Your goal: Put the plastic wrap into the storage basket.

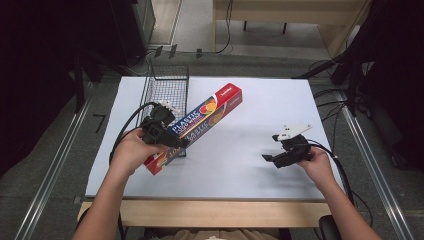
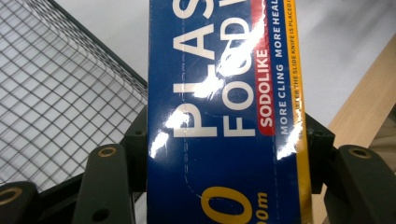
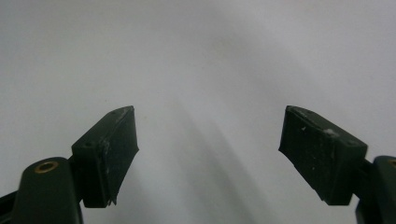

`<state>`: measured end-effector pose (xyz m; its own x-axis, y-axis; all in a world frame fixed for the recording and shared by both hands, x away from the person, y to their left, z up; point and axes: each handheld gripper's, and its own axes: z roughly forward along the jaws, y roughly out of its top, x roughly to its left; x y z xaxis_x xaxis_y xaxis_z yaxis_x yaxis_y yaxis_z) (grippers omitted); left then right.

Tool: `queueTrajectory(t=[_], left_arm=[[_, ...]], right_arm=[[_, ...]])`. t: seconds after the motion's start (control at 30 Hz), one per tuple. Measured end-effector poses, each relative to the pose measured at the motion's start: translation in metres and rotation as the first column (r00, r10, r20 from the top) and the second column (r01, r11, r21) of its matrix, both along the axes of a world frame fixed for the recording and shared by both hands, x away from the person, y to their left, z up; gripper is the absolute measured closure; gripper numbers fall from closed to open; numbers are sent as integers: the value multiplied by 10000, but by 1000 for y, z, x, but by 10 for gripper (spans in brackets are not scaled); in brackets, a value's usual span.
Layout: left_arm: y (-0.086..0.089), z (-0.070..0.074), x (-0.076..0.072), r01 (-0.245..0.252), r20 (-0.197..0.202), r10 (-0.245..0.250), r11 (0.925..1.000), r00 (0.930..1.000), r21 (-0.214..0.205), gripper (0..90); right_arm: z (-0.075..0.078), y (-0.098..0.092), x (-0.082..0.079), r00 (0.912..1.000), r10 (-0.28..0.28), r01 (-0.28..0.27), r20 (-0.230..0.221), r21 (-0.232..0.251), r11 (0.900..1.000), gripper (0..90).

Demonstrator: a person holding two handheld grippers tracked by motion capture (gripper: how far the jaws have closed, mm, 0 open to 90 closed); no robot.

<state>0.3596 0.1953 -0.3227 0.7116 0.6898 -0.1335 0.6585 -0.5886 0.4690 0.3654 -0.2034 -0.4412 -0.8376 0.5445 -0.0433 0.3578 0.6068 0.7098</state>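
White paper (image 1: 260,150) covers the tabletop, and on it stands one black wire basket (image 1: 167,92) at the left, its mesh wall rising just behind the left gripper (image 1: 162,132). One long box of plastic food wrap (image 1: 202,122), blue with red ends, lies slantwise across the front of the basket: its far end points toward the table's middle, its near end sits close to the person's left hand (image 1: 131,150). Whether the box leans on the basket's rim or only passes in front of it cannot be told from the high view. In the left gripper view the jaws are clamped on the box (image 2: 224,121), one black finger pressed to each long side, with the basket mesh (image 2: 60,93) close by on the left.

Well apart, on the right of the sheet, the right hand (image 1: 316,162) holds the right gripper (image 1: 277,150) above bare paper. In the right gripper view its two jaws stand wide apart with nothing between them (image 3: 208,154).

Two grippers, one box, one basket.
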Motion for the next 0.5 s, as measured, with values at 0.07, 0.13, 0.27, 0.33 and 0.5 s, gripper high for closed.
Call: queueTrajectory(t=[0.07, 0.13, 0.27, 0.33, 0.5], left_arm=[[3, 2, 3, -187, 26, 187, 9998, 9998, -21, 398], [5, 4, 7, -384, 29, 385, 9992, 9993, -120, 399], [10, 7, 18, -891, -49, 891, 9960, 9960, -72, 400], [11, 8, 20, -1010, 3, 1010, 9949, 9949, 48, 400], [14, 10, 30, -1540, 147, 1537, 9877, 9880, 255, 399]], right_arm=[[0, 1, 0, 9998, -3, 3, 201, 2, 10000, 214], [-1, 3, -1, 9992, -73, 79, 384, -153, 9999, 225], [-2, 4, -1, 9986, -62, 77, 521, -282, 9996, 228], [-1, 4, -2, 9988, -136, 147, 463, -234, 9996, 227], [-3, 4, -1, 9981, -122, 151, 609, -472, 9988, 227]])
